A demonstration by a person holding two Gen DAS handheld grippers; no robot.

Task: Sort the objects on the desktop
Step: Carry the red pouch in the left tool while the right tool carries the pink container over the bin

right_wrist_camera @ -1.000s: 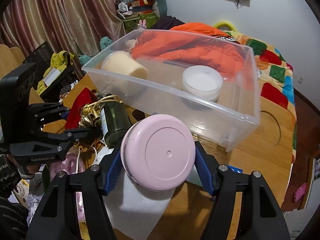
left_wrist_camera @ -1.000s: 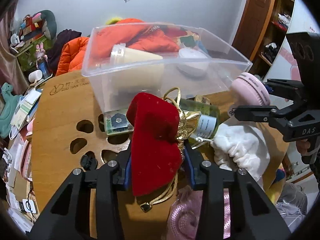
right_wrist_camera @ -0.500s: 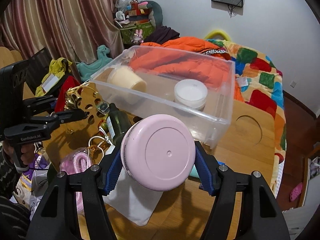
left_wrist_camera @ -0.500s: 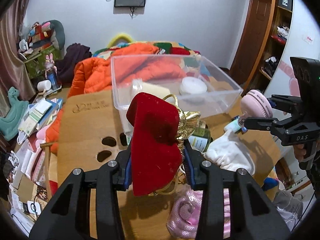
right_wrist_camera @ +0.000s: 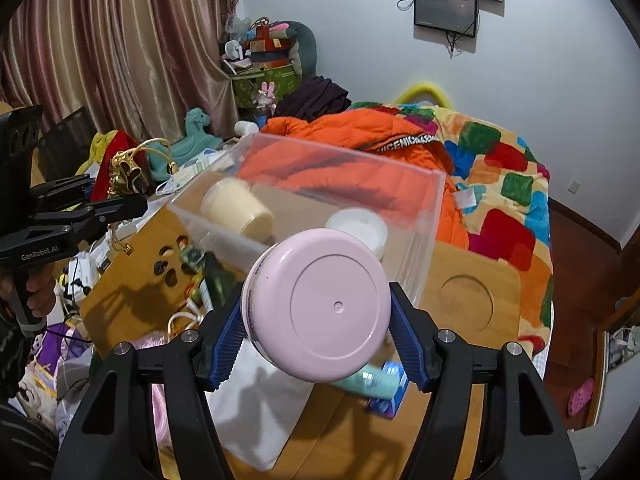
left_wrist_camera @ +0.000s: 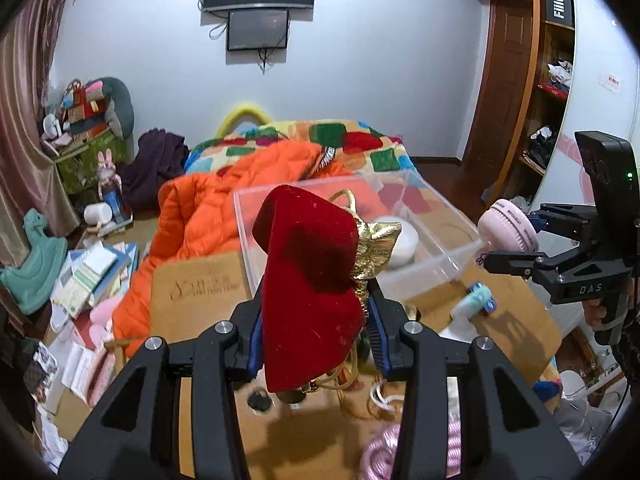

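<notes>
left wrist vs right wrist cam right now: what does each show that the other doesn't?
Only left wrist: the wooden door and shelving at right, and the pink jar side-on in the right claw.

Only right wrist: the curtains, the cream cup in the bin, the round recess in the tabletop, and the white cloth under the jar.

Both: the clear bin, the white round container, the red velvet pouch shut in the left claw, the pink jar, the orange jacket.
</notes>
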